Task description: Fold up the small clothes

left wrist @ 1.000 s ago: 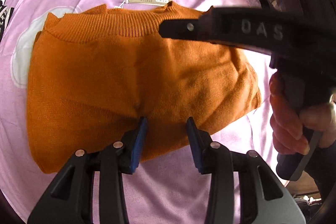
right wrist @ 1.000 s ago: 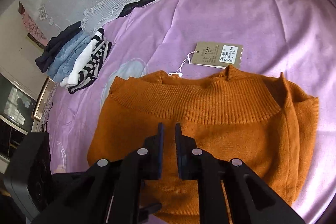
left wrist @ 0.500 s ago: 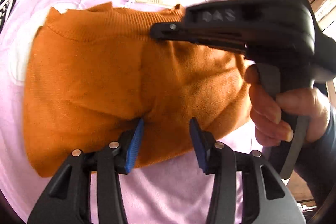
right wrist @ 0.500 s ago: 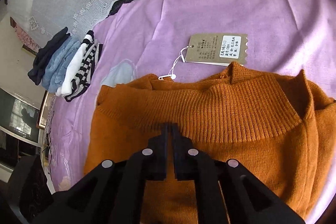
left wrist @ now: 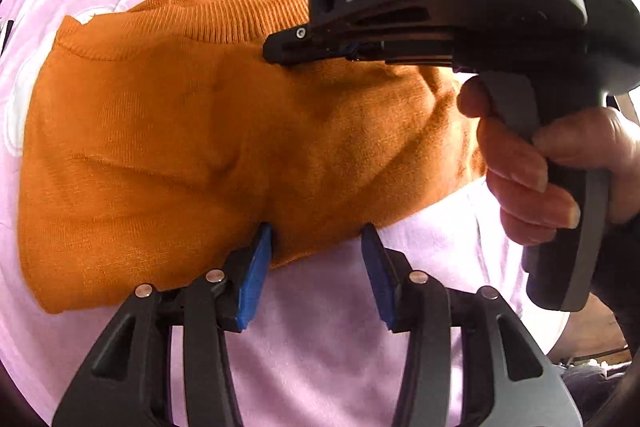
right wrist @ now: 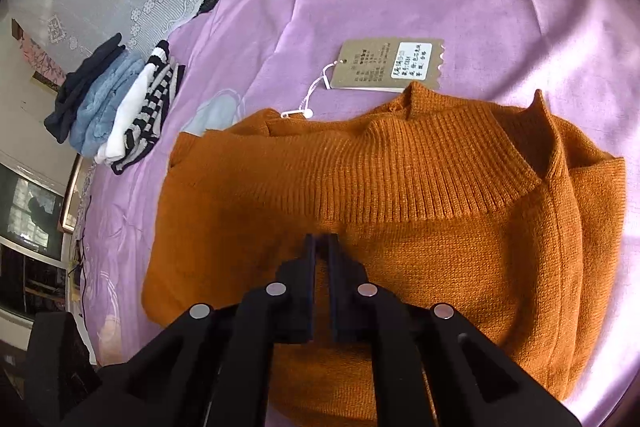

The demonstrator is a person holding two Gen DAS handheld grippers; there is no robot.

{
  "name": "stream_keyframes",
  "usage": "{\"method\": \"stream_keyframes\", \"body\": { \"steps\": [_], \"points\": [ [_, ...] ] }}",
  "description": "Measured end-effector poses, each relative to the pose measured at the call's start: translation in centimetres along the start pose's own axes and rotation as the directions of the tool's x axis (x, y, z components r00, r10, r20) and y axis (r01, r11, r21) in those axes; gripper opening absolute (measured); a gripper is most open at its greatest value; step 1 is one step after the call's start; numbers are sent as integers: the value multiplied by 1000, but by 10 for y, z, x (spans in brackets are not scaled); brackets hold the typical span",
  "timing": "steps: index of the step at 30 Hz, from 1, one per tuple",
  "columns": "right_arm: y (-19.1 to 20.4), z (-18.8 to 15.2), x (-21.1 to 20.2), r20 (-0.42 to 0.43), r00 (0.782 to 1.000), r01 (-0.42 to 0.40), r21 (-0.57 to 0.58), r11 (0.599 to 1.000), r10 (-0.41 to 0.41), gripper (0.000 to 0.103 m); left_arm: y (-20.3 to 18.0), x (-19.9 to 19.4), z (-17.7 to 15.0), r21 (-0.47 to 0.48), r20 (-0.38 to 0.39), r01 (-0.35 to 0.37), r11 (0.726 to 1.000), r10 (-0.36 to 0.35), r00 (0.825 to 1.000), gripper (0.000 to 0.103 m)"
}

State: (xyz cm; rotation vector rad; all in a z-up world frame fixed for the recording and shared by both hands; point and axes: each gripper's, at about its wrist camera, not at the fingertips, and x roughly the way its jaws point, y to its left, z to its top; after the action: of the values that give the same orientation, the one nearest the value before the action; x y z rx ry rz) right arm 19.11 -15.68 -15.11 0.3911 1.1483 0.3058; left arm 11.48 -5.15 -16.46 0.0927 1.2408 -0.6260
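Here, left hand-held gripper [left wrist: 316, 247] half-open over orange sweater [left wrist: 180, 147] hem, right hand-held gripper [right wrist: 322, 247] nearly closed on knit.

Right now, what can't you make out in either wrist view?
- Right gripper pinch: both views, its own fingers hide whether knit is caught.
- Orange sweater right side: left view, right gripper and hand cover it.
- Paper tag print: too small.
- Folded clothes pile: right view, too small to identify.

Right gripper [right wrist: 322, 247] jaws closed on sweater [right wrist: 400, 207].
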Motion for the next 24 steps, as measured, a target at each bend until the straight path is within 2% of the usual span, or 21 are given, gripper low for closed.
{"method": "stream_keyframes", "body": {
  "steps": [3, 9, 11, 14, 19, 24],
  "points": [
    [-2, 0, 3, 1, 1000, -6, -6, 1000, 6, 6, 2, -3, 1, -19, -1, 6, 1000, -6, 1000, 45],
    [0, -2, -5, 16, 1000, -12, -2, 1000, 12, 8, 14, -35, -13, -78, 14, 36, 996, -35, 999, 45],
    [3, -4, -12, 39, 999, -26, 4, 1000, 26, 14, 13, -43, -16, -78, 28, 46, 996, -44, 999, 45],
    [11, -5, -17, 49, 998, -33, -20, 999, 34, 16, 10, -43, -20, -79, 25, 22, 997, -20, 999, 45],
    [13, -5, -4, 2, 1000, -2, -30, 1000, 2, 14, 8, -17, -8, -104, -5, -8, 995, 8, 1000, 45],
    [11, -5, -2, -2, 1000, -7, -26, 1000, 7, 14, 6, -33, -9, -146, 10, -24, 989, 26, 1000, 45]
  ]
}}
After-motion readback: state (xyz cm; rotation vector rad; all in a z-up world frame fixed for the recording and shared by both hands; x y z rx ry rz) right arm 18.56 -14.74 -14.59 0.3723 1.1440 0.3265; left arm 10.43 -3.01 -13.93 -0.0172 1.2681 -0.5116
